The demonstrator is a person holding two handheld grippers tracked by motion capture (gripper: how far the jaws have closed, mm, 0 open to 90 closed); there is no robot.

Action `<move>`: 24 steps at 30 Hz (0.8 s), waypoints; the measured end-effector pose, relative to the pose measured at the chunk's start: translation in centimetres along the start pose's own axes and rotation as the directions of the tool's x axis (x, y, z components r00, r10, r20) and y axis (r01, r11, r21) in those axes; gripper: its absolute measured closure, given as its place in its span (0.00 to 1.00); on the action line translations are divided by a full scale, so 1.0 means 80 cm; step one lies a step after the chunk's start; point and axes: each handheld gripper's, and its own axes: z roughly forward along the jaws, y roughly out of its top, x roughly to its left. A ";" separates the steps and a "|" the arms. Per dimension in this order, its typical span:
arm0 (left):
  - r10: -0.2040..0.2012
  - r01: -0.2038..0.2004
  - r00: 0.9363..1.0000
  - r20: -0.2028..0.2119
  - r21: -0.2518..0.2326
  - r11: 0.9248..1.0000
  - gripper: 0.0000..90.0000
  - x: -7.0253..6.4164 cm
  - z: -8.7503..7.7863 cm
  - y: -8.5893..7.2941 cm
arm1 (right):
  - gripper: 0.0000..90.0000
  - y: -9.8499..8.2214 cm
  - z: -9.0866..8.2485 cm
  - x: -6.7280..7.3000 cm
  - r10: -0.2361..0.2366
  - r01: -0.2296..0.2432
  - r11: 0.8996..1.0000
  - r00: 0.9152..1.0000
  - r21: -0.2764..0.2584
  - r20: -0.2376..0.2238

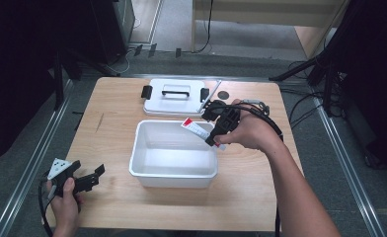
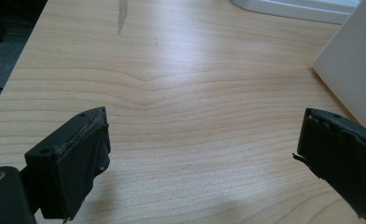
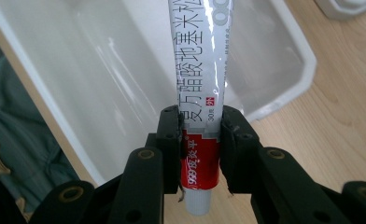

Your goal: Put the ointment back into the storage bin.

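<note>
My right gripper (image 1: 212, 139) (image 3: 200, 140) is shut on a white and red ointment tube (image 1: 196, 130) (image 3: 200, 79). It holds the tube over the right rim of an open white plastic box (image 1: 147, 165) (image 3: 102, 56) at the table's middle. The box looks empty inside. Its white lid (image 1: 174, 97) with a black handle lies flat behind it. My left gripper (image 1: 94, 177) (image 2: 202, 154) rests open near the table's front left corner, with bare wood between its jaws and the box wall (image 2: 354, 79) off to its right.
The wooden table (image 1: 251, 197) has bare room left and right of the box. A dark round hole (image 1: 223, 95) sits in the tabletop beside the lid. Cables and stand legs lie on the floor behind and to the right.
</note>
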 end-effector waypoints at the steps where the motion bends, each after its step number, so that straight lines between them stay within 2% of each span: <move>1: 0.000 0.000 1.000 0.000 0.000 1.000 0.03 0.000 0.000 0.000 | 0.81 0.001 0.001 0.003 -0.032 0.032 0.999 0.999 0.001 -0.007; 2: 0.002 -0.002 1.000 0.000 0.000 1.000 0.03 0.000 0.000 0.000 | 0.81 0.002 0.004 0.009 -0.091 0.091 0.996 0.996 -0.002 -0.011; 3: 0.004 -0.004 1.000 -0.001 0.001 1.000 0.03 0.000 0.000 0.000 | 0.81 0.003 0.006 0.012 -0.120 0.120 0.993 0.993 -0.003 -0.013; 4: 0.006 -0.006 1.000 -0.001 0.001 1.000 0.03 0.000 0.000 0.000 | 0.81 0.004 0.007 0.015 -0.139 0.139 0.990 0.990 -0.004 -0.019; 5: 0.006 -0.006 1.000 -0.001 0.001 1.000 0.03 0.000 0.000 0.000 | 0.81 0.004 0.007 0.015 -0.139 0.139 0.990 0.990 -0.004 -0.019; 7: 0.003 -0.003 1.000 -0.001 0.001 1.000 0.03 0.000 0.000 0.000 | 0.81 0.005 0.010 0.020 -0.198 0.198 0.980 0.980 -0.004 -0.024; 12: 0.003 -0.003 1.000 0.000 0.003 1.000 0.03 0.000 0.000 0.000 | 0.81 0.007 0.014 0.025 -0.260 0.259 0.966 0.965 -0.014 -0.040; 14: 0.003 -0.003 1.000 0.000 0.002 1.000 0.03 0.000 0.000 0.000 | 0.81 0.007 0.017 0.026 -0.303 0.303 0.953 0.952 -0.013 -0.049; 19: -0.002 0.002 1.000 0.001 0.001 1.000 0.03 0.000 0.000 0.000 | 0.81 0.007 0.027 0.034 -0.403 0.403 0.915 0.911 -0.023 -0.088; 20: -0.002 0.002 1.000 0.003 0.003 1.000 0.03 0.001 0.000 0.000 | 0.81 0.008 0.028 0.036 -0.408 0.408 0.913 0.908 -0.020 -0.092; 21: -0.003 0.003 1.000 0.003 0.003 1.000 0.03 0.001 0.000 0.000 | 0.81 0.009 0.030 0.037 -0.421 0.421 0.907 0.902 -0.024 -0.095; 23: -0.002 0.002 1.000 0.003 0.003 1.000 0.03 0.001 0.000 0.000 | 0.81 0.010 0.033 0.039 -0.426 0.426 0.905 0.900 -0.023 -0.096; 24: -0.001 0.001 1.000 0.003 0.002 1.000 0.03 0.000 0.000 0.000 | 0.81 0.010 0.035 0.040 -0.422 0.423 0.906 0.901 -0.013 -0.095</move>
